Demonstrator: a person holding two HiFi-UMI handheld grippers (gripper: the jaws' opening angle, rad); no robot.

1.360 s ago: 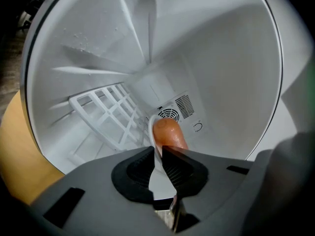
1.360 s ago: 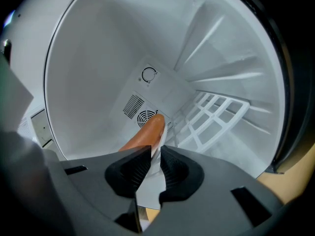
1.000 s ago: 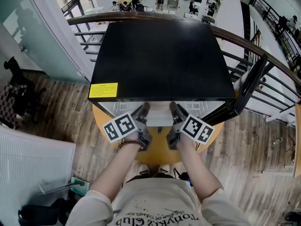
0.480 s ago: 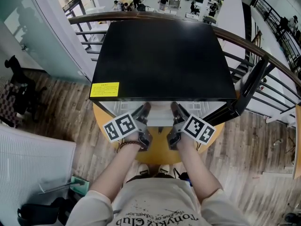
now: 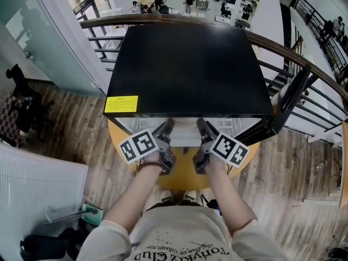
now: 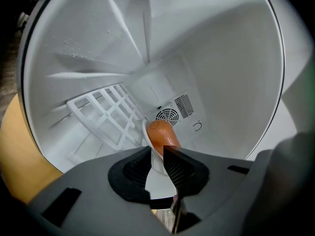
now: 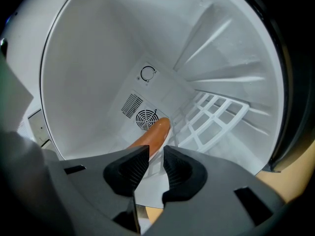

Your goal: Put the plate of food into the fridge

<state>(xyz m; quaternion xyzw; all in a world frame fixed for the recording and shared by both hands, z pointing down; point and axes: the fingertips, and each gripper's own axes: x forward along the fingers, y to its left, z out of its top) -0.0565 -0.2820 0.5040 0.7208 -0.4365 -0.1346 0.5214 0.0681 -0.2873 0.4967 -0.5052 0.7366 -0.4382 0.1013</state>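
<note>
A white plate (image 6: 156, 178) carrying an orange sausage (image 6: 162, 135) is inside the open black fridge (image 5: 190, 69), low over its white floor. My left gripper (image 6: 156, 161) has the plate's rim pinched between its pads, and its jaws are starting to open. The right gripper (image 7: 156, 163) is at the opposite rim of the plate (image 7: 147, 191), its jaws opening with a gap beside the rim. The sausage (image 7: 152, 134) points toward the back wall's fan. In the head view both grippers (image 5: 166, 128) (image 5: 200, 126) reach into the fridge mouth with the plate (image 5: 184, 137) between them.
The fridge stands on a round wooden table (image 5: 182, 173) with its door (image 5: 285, 105) swung open to the right. A white wire shelf (image 6: 106, 114) (image 7: 211, 114) sits inside, beside the plate. A railing curves behind the fridge.
</note>
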